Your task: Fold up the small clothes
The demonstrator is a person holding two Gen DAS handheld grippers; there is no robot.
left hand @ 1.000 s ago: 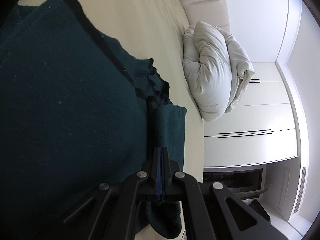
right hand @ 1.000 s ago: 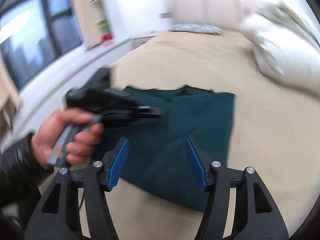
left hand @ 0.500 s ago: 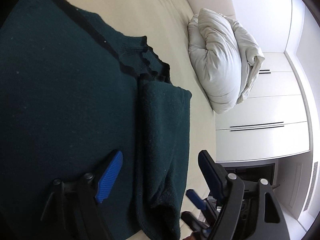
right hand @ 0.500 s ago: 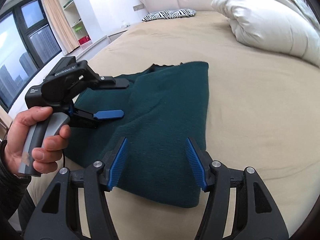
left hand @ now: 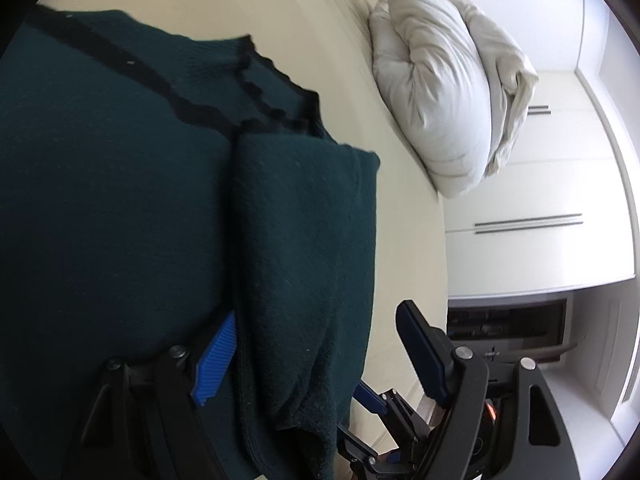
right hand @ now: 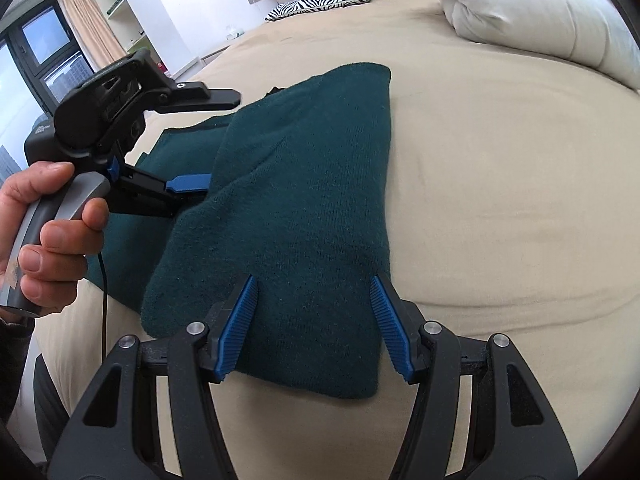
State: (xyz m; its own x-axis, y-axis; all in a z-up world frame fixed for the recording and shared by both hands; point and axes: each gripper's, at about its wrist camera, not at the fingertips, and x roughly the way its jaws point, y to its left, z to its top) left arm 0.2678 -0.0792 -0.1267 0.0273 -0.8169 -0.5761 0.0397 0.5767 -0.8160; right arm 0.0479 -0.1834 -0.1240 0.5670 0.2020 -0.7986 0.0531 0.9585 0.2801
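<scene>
Right wrist | both tools gape, empty, over green sweater | no legible writing

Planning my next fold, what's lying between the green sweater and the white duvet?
Nothing: only bare beige bedsheet separates the green sweater from the white duvet, seen in the right wrist view.

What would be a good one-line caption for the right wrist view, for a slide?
Open right claw over the folded dark green sweater on a beige bed, left claw open at the fold.
</scene>
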